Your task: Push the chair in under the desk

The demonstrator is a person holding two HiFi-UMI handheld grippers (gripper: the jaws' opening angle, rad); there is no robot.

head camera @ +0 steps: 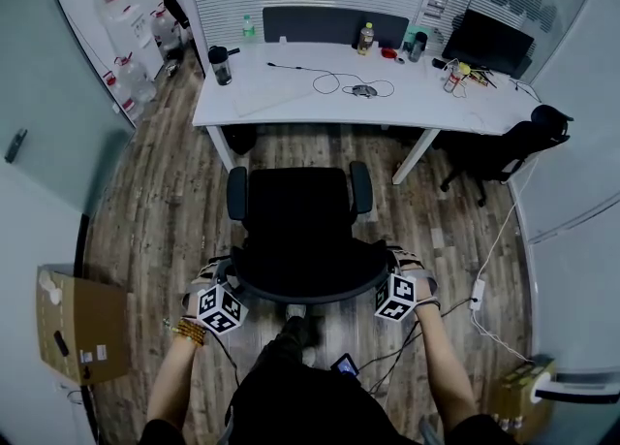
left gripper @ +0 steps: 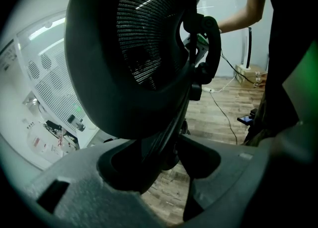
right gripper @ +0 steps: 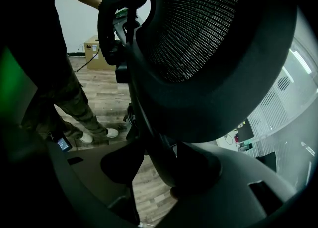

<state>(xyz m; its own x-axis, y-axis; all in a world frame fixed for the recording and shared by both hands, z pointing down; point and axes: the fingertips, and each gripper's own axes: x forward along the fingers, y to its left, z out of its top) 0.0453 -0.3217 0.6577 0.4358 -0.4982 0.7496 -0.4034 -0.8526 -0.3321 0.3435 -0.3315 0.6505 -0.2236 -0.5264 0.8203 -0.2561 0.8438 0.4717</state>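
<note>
**Both hand-held grippers clamp the mesh chair's backrest, and the chair is not yet under the desk.**

The black office chair (head camera: 300, 203) stands on the wood floor (head camera: 165, 201) just short of the white desk (head camera: 291, 94). Its seat and armrests face the open knee space between the desk's legs, so a straight forward push should carry it in. The left hand-held gripper (head camera: 229, 278) takes the rim of the backrest (head camera: 305, 276) on its left side, and the right hand-held gripper (head camera: 386, 269) takes it on the right. In each gripper view the thick rim fills the gap between widely spread jaws, which appear to press on it. Gripping both sides at about the same height probably keeps the chair from turning as it moves. The push looks barely begun, since the whole seat lies outside the desk's edge.
</note>
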